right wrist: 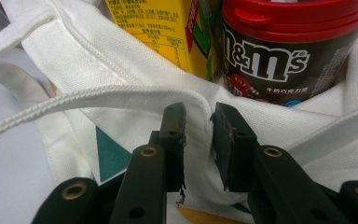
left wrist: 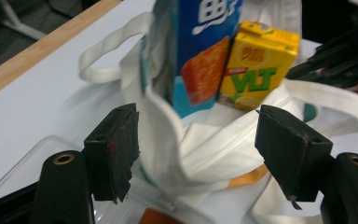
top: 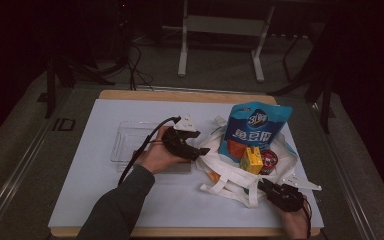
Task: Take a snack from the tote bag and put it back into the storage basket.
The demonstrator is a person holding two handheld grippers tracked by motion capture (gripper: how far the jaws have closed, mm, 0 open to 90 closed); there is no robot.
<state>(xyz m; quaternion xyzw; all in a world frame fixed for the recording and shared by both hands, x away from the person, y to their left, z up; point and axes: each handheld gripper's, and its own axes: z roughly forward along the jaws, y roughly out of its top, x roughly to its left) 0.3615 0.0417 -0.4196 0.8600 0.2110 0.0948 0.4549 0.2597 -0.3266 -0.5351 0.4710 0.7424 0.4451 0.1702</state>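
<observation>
High view: the white canvas tote bag (top: 232, 172) lies mid-table, soft and floppy. Left gripper view: the left gripper (left wrist: 196, 154) stands released around the bag's rim. Right gripper view: the right gripper (right wrist: 198, 123) is clenched on the hem, the best hold.

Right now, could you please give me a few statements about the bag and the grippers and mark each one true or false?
1. The right gripper is clamped on the cloth bag. True.
2. The left gripper has its jaws shut tight on the bag's rim. False: its jaws stand wide apart, with the rim loose between them.
3. A yellow drink carton stands in the bag beside a blue snack packet. True.
4. The candy tub has a green lid. False: the lid is red.
5. The clear tray lies on the table to the right of the bag. False: it lies to the left.
</observation>
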